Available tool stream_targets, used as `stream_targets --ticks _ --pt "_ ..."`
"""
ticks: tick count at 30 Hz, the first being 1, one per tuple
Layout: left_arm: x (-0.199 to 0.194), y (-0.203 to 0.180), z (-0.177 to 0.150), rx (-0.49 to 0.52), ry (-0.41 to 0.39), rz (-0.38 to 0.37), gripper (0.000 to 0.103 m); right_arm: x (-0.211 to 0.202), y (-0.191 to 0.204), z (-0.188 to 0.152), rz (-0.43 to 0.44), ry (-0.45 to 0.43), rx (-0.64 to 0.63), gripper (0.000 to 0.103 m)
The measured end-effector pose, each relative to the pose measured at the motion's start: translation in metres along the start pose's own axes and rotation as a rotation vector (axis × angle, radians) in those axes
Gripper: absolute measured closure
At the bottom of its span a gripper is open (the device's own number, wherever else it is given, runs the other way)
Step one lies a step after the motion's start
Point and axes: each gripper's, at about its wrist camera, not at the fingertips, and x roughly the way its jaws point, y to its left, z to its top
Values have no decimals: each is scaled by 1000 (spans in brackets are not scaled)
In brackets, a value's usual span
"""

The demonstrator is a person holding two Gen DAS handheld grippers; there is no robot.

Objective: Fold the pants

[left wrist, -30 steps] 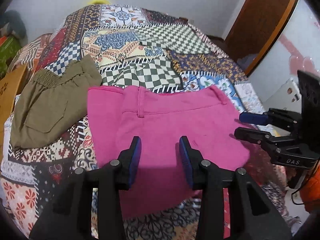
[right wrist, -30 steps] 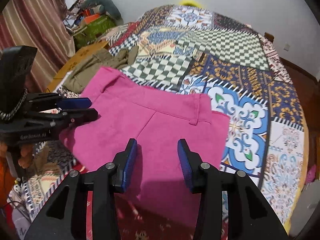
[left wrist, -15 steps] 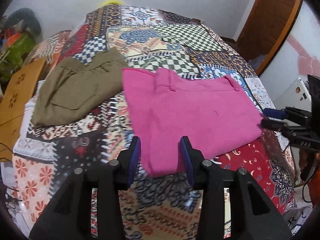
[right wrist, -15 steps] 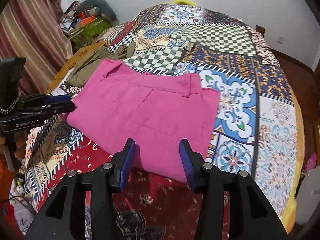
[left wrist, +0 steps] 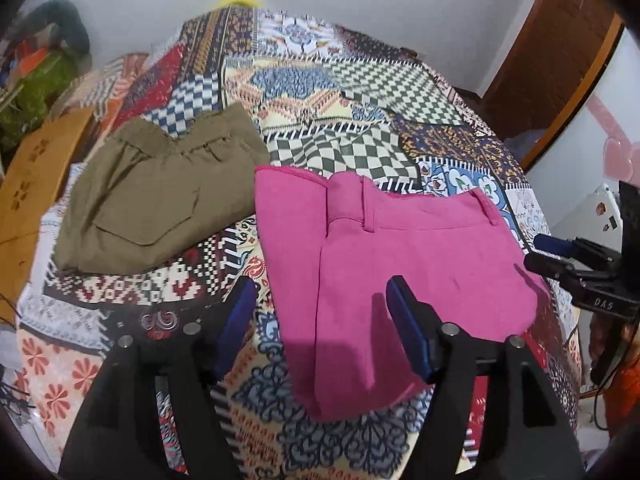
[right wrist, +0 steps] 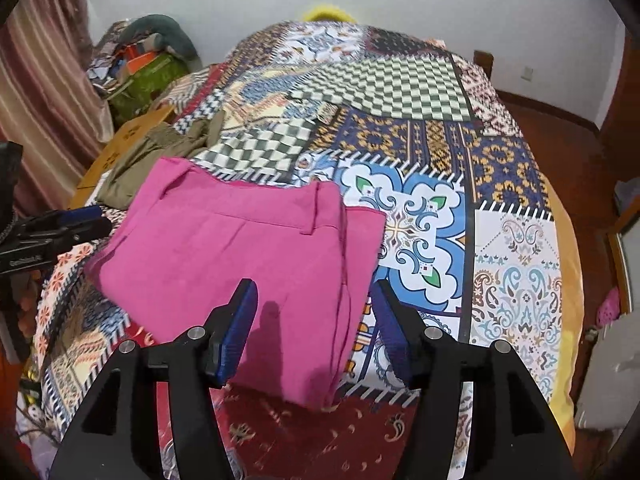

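Pink pants (left wrist: 400, 264) lie folded into a flat, roughly square stack on the near part of the bed (left wrist: 360, 92), waistband and belt loops toward the far side, folded edge toward the cameras. In the right wrist view the same pants (right wrist: 240, 248) show layered edges along their right side, with one corner reaching the foot of the bed over a red patch of the patchwork bedspread (right wrist: 460, 152). Left gripper (left wrist: 320, 328) hovers above the pants' near left corner; jaws opening, wide apart, nothing between the pads, cloth lying below and not gripped. Right gripper (right wrist: 312, 320) hovers above the near right part of the pants; jaws likewise opening, empty, pants edge visible in the gap beneath. Each gripper shows in the other's view at the frame edge, just beside the pants' outer sides. Olive-green pants (left wrist: 156, 200), also folded, lie to the left of the pink ones, corners nearly touching. Beyond the bed's left side: a cardboard box (left wrist: 36, 176) and a pile of clutter (right wrist: 148, 60) against the wall. Striped curtain (right wrist: 44, 80) at far left. Wooden door (left wrist: 548, 52) to the right.
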Motion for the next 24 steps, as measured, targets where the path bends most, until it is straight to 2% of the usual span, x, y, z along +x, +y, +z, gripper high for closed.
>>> stream_targets --ticks 5,7,9,17,24 --pt "26 11 0 -59 61 -44 36 19 -9 0 2 45 32 47" --pt "31 12 -1 -69 74 -63 35 23 -11 1 0 52 33 40" --pt "34 11 -2 -62 73 -64 35 26 -13 2 2 45 33 38" --pt "45 4 8 -58 79 -89 32 44 -27 5 118 74 129 38" --pt "51 0 14 -61 80 -101 32 51 -30 10 162 76 157 37"
